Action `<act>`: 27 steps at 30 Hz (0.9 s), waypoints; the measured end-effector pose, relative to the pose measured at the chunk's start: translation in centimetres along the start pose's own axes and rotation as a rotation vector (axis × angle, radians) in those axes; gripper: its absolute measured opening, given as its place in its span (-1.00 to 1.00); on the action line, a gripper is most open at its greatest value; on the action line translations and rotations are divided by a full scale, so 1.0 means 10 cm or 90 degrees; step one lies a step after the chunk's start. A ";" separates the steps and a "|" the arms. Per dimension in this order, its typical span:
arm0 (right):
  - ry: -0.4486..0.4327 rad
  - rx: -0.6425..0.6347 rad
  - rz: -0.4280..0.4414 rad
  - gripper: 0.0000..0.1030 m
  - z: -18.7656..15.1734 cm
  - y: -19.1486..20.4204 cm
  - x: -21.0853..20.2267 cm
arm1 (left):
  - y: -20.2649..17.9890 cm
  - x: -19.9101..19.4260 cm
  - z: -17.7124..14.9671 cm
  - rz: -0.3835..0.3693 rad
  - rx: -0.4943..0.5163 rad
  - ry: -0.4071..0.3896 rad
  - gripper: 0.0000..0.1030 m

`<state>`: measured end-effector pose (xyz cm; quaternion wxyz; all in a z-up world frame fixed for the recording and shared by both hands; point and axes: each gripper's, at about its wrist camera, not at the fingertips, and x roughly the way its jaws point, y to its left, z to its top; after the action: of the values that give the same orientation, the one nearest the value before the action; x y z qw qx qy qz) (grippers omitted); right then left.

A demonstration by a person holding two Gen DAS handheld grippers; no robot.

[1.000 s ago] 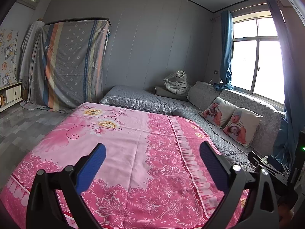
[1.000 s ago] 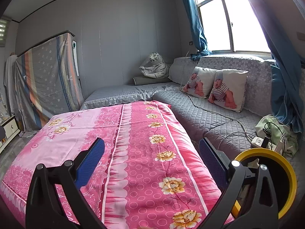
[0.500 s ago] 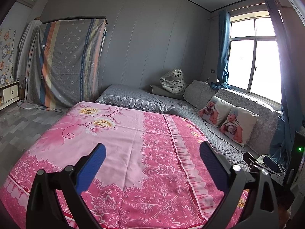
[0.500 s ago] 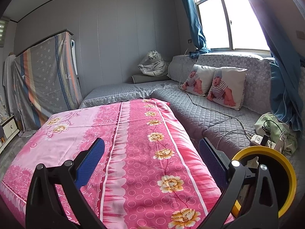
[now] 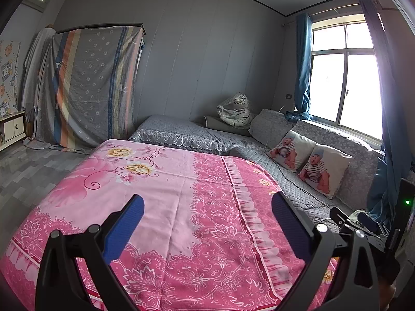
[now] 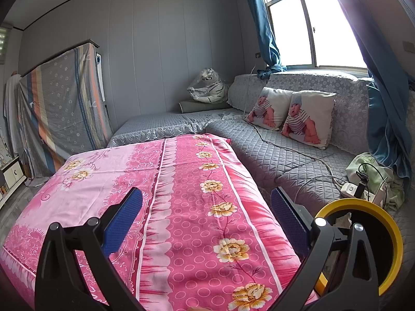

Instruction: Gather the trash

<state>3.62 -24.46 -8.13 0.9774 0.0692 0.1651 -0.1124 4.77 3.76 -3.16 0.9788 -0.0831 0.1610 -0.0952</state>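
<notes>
My left gripper (image 5: pixel 207 204) is open and empty, held above a table draped in a pink floral cloth (image 5: pixel 166 186). My right gripper (image 6: pixel 206 202) is open and empty above the same cloth (image 6: pixel 186 181). A yellow-rimmed bin (image 6: pixel 384 233) stands at the lower right of the right wrist view, partly behind the right finger, with some pale scraps inside. No loose trash shows on the cloth.
A grey quilted couch (image 6: pixel 272 150) wraps the back and right, with two baby-print pillows (image 6: pixel 306 116), a tiger toy (image 6: pixel 210 88), a cable and power strip (image 6: pixel 350 189), and green cloth (image 6: pixel 373 171). A draped wardrobe (image 5: pixel 88 83) stands at the left. The other gripper (image 5: pixel 363 223) shows at right.
Both views have shifted a little: the cloth and couch sit slightly lower and farther in frame, as both grippers lifted or tilted up a bit. Both jaws stayed open.
</notes>
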 end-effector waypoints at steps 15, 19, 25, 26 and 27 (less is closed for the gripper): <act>0.005 0.004 -0.003 0.84 -0.01 -0.03 0.00 | -0.09 -0.01 0.03 -0.006 0.020 -0.007 0.84; 0.004 0.004 -0.003 0.84 0.00 -0.03 0.01 | -0.10 0.00 0.03 -0.008 0.021 -0.005 0.85; 0.009 0.006 -0.005 0.84 -0.01 -0.04 0.01 | -0.10 0.01 0.03 -0.009 0.021 -0.004 0.85; 0.009 0.006 -0.006 0.84 -0.01 -0.03 0.02 | -0.10 0.01 0.02 -0.009 0.021 -0.003 0.85; 0.010 0.006 -0.006 0.84 0.00 -0.02 0.02 | -0.09 0.02 0.03 -0.009 0.021 -0.001 0.84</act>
<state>3.72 -24.72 -8.26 0.9752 0.0738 0.1726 -0.1173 4.90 2.85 -2.81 0.9795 -0.0681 0.1582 -0.1048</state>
